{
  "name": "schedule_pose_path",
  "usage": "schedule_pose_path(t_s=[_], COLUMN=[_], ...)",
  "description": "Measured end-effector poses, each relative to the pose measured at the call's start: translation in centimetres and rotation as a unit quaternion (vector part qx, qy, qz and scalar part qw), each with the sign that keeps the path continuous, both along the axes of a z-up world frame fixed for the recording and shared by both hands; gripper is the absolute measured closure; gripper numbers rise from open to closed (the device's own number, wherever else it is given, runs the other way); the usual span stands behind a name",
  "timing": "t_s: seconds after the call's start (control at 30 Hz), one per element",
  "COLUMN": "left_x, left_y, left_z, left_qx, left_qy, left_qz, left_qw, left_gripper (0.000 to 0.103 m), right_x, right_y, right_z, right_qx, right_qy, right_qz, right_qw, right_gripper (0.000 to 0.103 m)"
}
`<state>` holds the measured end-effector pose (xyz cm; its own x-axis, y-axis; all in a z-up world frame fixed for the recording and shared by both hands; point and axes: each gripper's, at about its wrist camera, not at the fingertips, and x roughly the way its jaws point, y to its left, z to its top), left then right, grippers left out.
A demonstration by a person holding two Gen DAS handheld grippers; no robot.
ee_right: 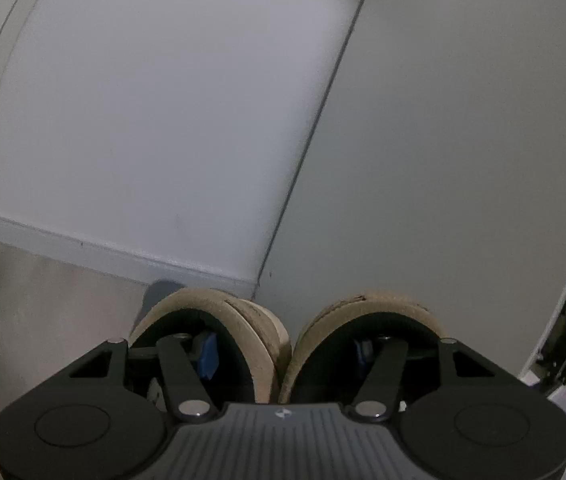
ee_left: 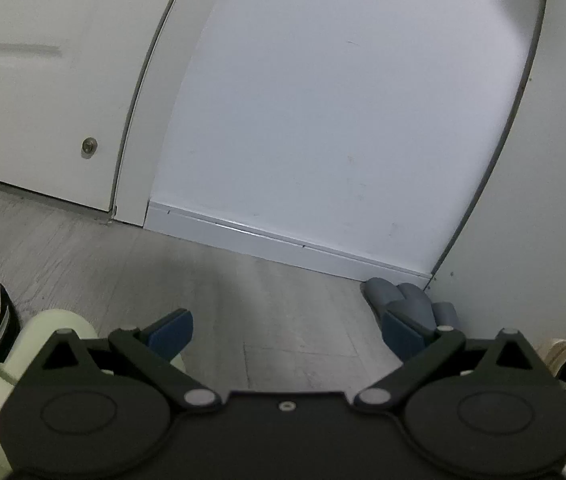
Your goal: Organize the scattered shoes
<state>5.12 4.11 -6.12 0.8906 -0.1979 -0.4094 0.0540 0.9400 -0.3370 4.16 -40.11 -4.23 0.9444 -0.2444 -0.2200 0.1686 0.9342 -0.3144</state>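
Beige slippers (ee_right: 283,344) are riding pinched together in the right gripper (ee_right: 285,350) near the wall's baseboard (ee_right: 123,248), while the left gripper (ee_left: 287,330) is hanging open and empty.

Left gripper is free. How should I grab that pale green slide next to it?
Grip the arched strap of the pale green slide, one jaw slid under it from the open heel end. The strap stands raised off the footbed. The open left gripper hides much of the slide, so this is tentative.
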Motion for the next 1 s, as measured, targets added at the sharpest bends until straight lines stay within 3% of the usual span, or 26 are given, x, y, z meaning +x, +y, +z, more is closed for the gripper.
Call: schedule_pose_path(t_s=[0.3, 0.6, 0.8, 1.0], left_x=[0.2, 0.5, 0.9, 1.5], left_y=[-0.2, 0.2, 0.4, 0.8], left_z=[-0.2, -0.6, -1.3, -1.8], left_qx=[0.003, 0.0, 0.001, -0.006], left_qy=[0.005, 0.011, 0.022, 0.029], left_qz=[0.001, 0.008, 0.007, 0.015], left_qw=[1.0, 0.9999, 0.9997, 0.9994], left_gripper=[0.001, 0.001, 0.001, 0.001], right_x=[2.3, 6.6, 11.4, 16.2], right_y=[-0.8, -2.4, -2.4, -2.6], right_z=[-1.1, -2.5, -4.6, -6.3], right_qx=[0.038, 0.066, 0.079, 0.109], right_qy=[-0.002, 0.034, 0.093, 0.185], right_qz=[-0.003, 0.015, 0.045, 0.042], right_qw=[0.999, 0.997, 0.992, 0.976], right_gripper=[0.043, 0.043, 0.043, 0.043])
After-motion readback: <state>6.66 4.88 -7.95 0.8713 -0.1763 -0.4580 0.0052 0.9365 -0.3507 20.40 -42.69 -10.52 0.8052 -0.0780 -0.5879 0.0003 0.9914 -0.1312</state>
